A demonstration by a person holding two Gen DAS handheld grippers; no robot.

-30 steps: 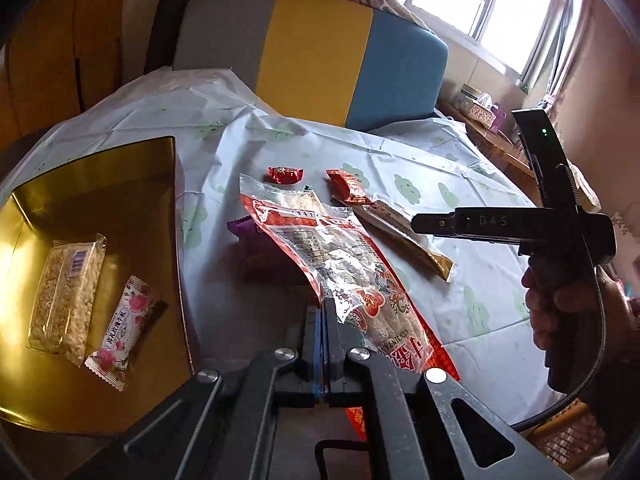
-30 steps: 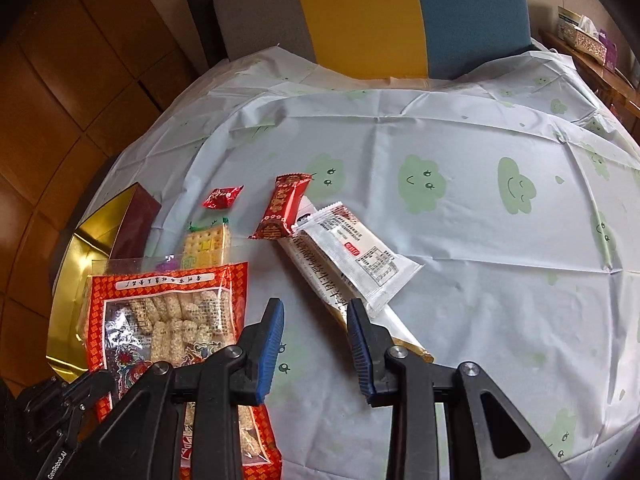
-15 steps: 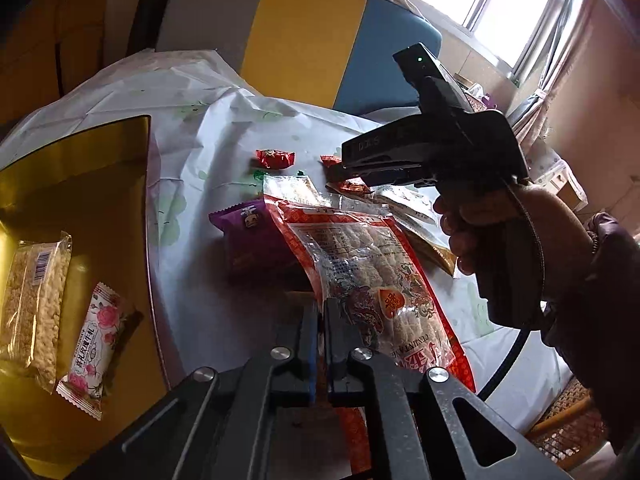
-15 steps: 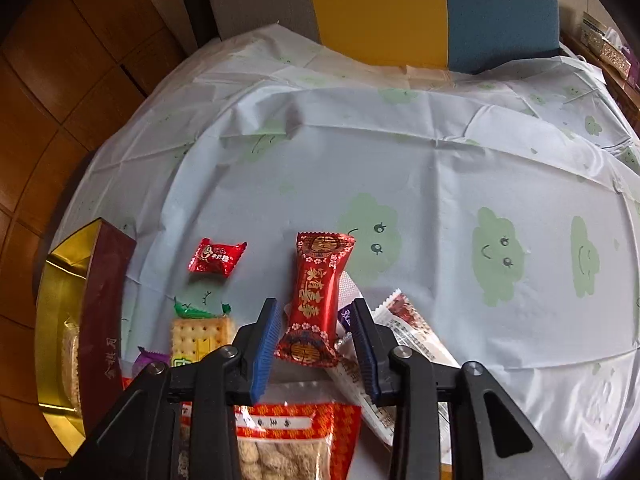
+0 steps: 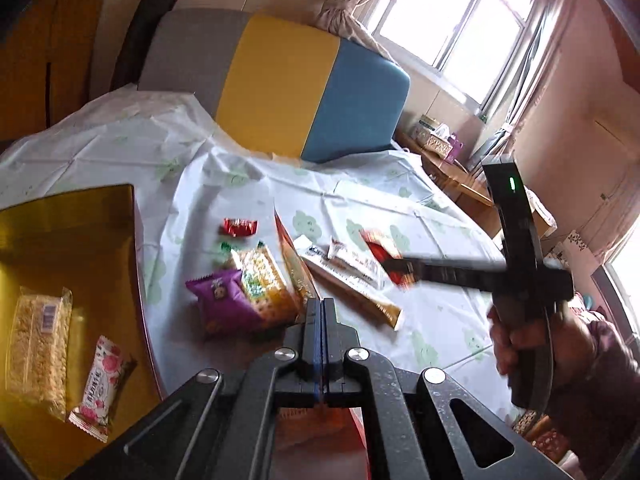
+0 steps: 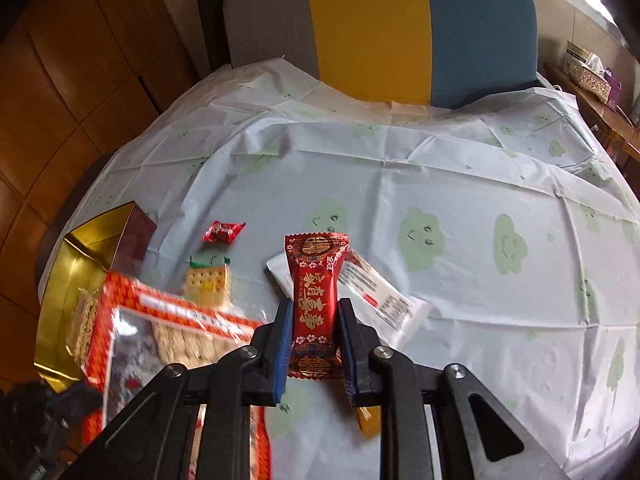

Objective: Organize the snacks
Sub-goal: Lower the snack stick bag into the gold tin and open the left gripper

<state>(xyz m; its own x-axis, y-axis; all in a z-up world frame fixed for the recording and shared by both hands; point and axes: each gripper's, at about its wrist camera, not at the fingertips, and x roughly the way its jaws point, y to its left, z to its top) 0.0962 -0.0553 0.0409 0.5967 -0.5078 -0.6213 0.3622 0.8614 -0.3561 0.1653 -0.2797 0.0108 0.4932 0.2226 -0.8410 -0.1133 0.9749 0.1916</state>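
Note:
My left gripper [image 5: 320, 312] is shut on the large red rice-cracker bag [image 6: 168, 344], held tilted edge-on [image 5: 296, 264] above the table beside the gold box [image 5: 76, 232]. My right gripper [image 6: 313, 328] is shut on a red snack bar [image 6: 316, 280] and holds it off the table; it shows blurred in the left wrist view [image 5: 384, 252]. On the cloth lie a purple packet [image 5: 224, 300], a cracker pack [image 5: 260, 276], a small red candy [image 5: 239, 227], a white packet [image 6: 380, 288] and a long gold bar [image 5: 352, 292].
The gold box holds a rice-crispy bar [image 5: 36, 352] and a pink flowered packet [image 5: 102, 384]. A grey, yellow and blue chair back [image 6: 380, 28] stands behind the table. A wooden side table [image 5: 452, 176] is at the far right.
My right gripper closed on the red snack bar and lifted it, moving right. My left gripper turned the big red bag edge-on, uncovering the purple packet and cracker pack.

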